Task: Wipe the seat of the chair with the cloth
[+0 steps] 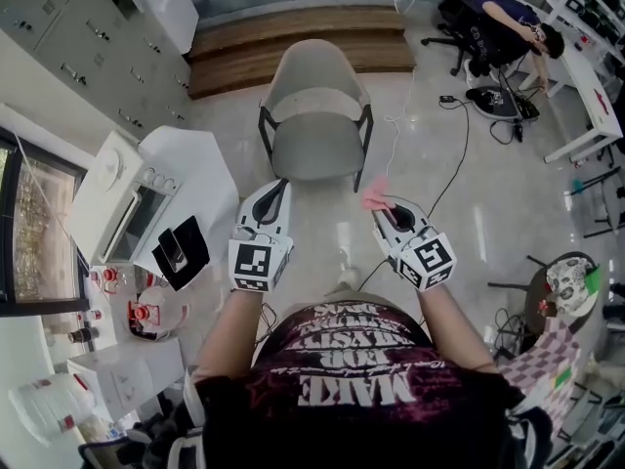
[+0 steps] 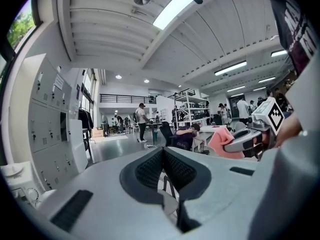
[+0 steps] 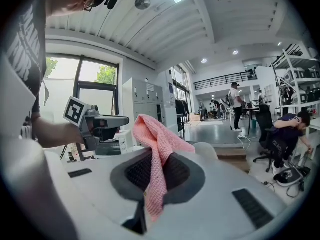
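Holding the cloth [image 3: 160, 134] in the right gripper [image 3: 156, 170]: jaws clamped on a narrow fold, most of the pink fabric sticking up past the tips. Left gripper [image 2: 163, 156] is closed on itself, nothing in it. We've got both in the air just short of the chair [image 1: 314, 86] front edge. Seat [image 1: 315, 157] is bare and not touched yet, so the wipe looks unstarted.

Risks as we see them:
- Grip is on a thin strip, so drag across the seat could pull the cloth out.
- Loose end is bunched, so hard jaw tips may scrape the seat instead of fabric.
- Chair stands free on smooth floor [image 1: 459, 213] with nothing bracing it. A firm push could slide it towards the wooden step [image 1: 293, 42] behind.
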{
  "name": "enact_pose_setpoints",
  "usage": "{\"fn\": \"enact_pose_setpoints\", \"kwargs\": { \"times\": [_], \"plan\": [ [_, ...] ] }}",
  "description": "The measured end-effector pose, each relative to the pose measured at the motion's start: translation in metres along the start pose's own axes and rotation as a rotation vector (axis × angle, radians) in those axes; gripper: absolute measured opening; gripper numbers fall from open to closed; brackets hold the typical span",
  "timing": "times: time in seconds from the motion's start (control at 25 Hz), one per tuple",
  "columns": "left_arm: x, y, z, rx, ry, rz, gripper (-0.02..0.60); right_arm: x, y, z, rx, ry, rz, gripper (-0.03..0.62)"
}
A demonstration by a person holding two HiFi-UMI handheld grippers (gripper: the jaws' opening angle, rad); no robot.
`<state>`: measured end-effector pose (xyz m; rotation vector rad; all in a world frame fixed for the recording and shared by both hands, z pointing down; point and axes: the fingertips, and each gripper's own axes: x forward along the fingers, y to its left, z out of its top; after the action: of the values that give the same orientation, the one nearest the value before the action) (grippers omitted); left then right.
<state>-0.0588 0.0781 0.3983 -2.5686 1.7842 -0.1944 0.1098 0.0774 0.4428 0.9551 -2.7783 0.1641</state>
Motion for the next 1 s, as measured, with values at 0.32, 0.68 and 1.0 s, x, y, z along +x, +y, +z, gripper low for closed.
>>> {"fn": "enact_pose_setpoints", "kwargs": {
  "times": [0.32,0.68,1.0],
  "plan": [
    [0.023,-0.006,0.008,0.007,0.014,0.076,0.003,0.010,-0.035,0.000,0.011,-0.007,0.073,0.031],
    [0.016,0.004,0.000,0.009,0.050,0.131,0.003,0.020,-0.044,0.002,0.019,-0.017,0.107,0.031],
    [0.022,0.016,-0.007,0.011,0.064,0.130,0.003,0.033,-0.053,0.000,0.030,-0.022,0.093,0.031]
  ]
}}
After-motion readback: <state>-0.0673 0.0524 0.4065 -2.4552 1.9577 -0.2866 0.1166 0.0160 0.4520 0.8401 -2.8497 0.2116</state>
